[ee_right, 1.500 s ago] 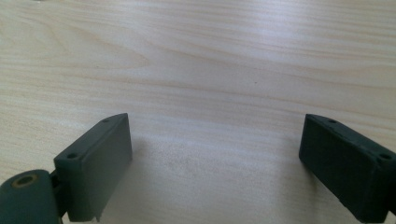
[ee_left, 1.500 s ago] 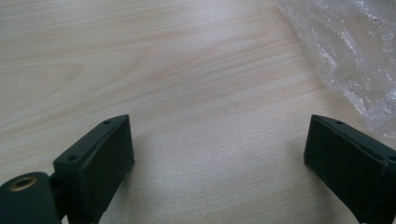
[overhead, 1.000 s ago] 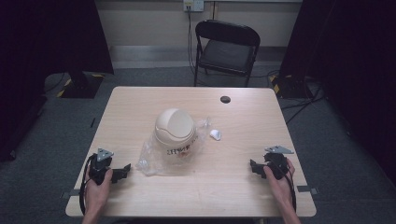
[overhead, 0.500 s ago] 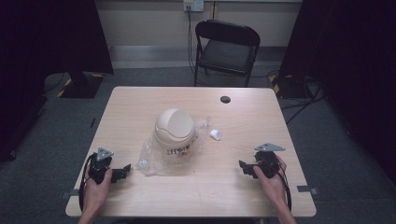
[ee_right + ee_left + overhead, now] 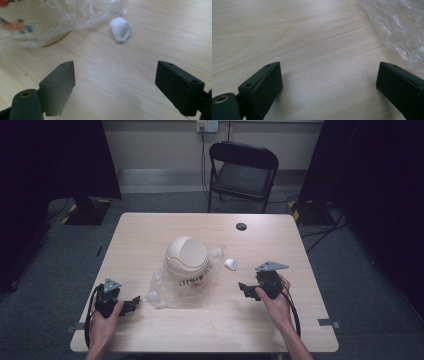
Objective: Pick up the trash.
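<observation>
A small cream bin with a domed lid stands mid-table inside a clear plastic bag. A small white wad lies on the wood just right of it, also ahead in the right gripper view as the white wad. My right gripper is open, held right of the bin, nothing between its jaws. My left gripper rests near the front left, open and empty, with the bag's edge at its far right.
A small black round object lies near the table's far edge. A black folding chair stands behind the table. The light wooden table has bare surface at the front between my hands.
My right gripper has moved left and slightly forward, toward the bin and the white wad. The left gripper has stayed put.
</observation>
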The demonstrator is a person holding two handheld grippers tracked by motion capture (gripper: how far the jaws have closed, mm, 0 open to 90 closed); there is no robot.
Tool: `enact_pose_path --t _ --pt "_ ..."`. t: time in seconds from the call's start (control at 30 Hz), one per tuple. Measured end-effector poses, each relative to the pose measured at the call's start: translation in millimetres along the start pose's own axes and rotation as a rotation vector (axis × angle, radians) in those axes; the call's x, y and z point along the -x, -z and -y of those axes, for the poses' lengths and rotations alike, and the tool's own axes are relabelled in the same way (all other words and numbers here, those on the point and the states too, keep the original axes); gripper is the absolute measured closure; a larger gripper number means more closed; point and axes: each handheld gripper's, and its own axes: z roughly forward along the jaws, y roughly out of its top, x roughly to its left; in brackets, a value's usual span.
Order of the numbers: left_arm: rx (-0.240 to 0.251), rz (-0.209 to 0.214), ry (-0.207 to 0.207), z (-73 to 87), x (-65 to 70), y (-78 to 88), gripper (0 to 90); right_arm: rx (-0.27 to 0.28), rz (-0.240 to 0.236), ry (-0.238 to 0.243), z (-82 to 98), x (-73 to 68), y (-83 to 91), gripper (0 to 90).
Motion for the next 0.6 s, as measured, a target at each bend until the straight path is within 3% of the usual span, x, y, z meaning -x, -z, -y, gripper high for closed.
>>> enact_pose_path --t 0.33,0.47,0.57,0.6 --pt "-0.001 0.0 0.005 -0.1 0.7 -0.3 6.0 0.004 -0.07 0.023 -21.4 -16.5 -10.4 14.8" --pt "-0.001 -0.001 0.004 -0.2 0.5 -0.3 6.0 0.029 -0.098 0.055 -41.6 -26.8 -10.0 14.7" --pt "-0.001 -0.001 0.004 -0.2 0.6 -0.3 6.0 0.024 -0.093 0.08 -49.1 -31.2 -11.9 14.7" --pt "-0.001 0.0 0.005 -0.2 0.6 -0.3 6.0 0.025 -0.112 0.074 -55.0 -33.1 -14.9 14.7"
